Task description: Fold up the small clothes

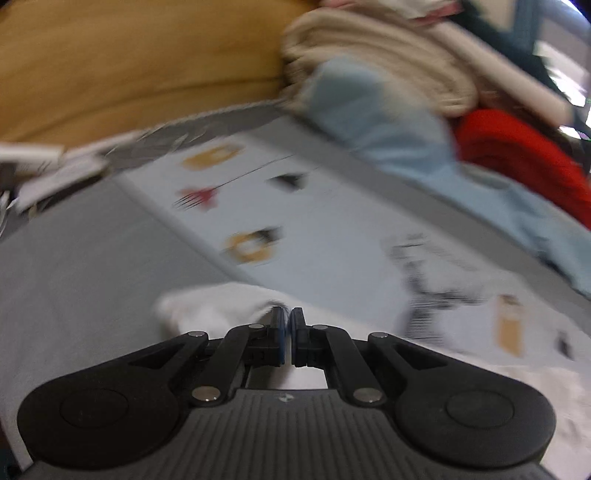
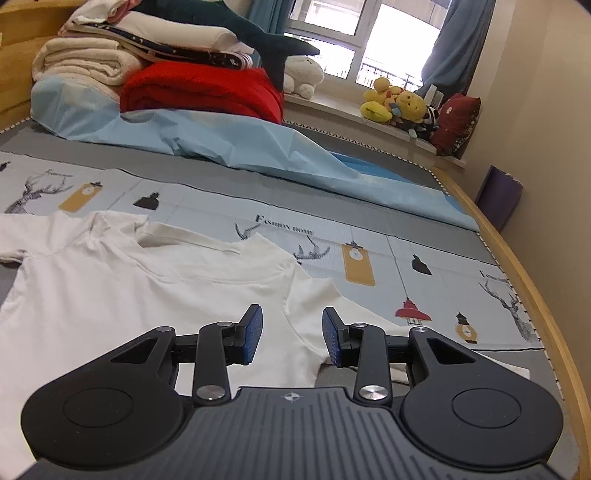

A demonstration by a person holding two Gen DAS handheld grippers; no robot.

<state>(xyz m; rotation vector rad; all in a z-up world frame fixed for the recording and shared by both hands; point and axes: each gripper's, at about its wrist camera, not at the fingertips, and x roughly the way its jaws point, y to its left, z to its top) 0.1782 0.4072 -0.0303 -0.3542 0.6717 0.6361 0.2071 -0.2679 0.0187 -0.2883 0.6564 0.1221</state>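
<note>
Right gripper (image 2: 292,334) hangs with jaws apart just above the white T-shirt (image 2: 110,280) spread flat on the bed (image 2: 388,206), collar pointing away from it, sleeve seam directly between its fingers; left gripper (image 1: 288,334) is pinched closed on white cloth at the opposite sleeve.

The left wrist view is smeared with motion blur: the patterned sheet (image 1: 280,236), the folded bedding (image 1: 376,62) and the wooden headboard (image 1: 133,62) all streak sideways, while only the gripper body stays sharp. The right wrist view is crisp and evenly bright. Daylight pours through the window (image 2: 373,33), which is blown out white. Shadows are soft. Both pictures bulge and darken at the corners.
</note>
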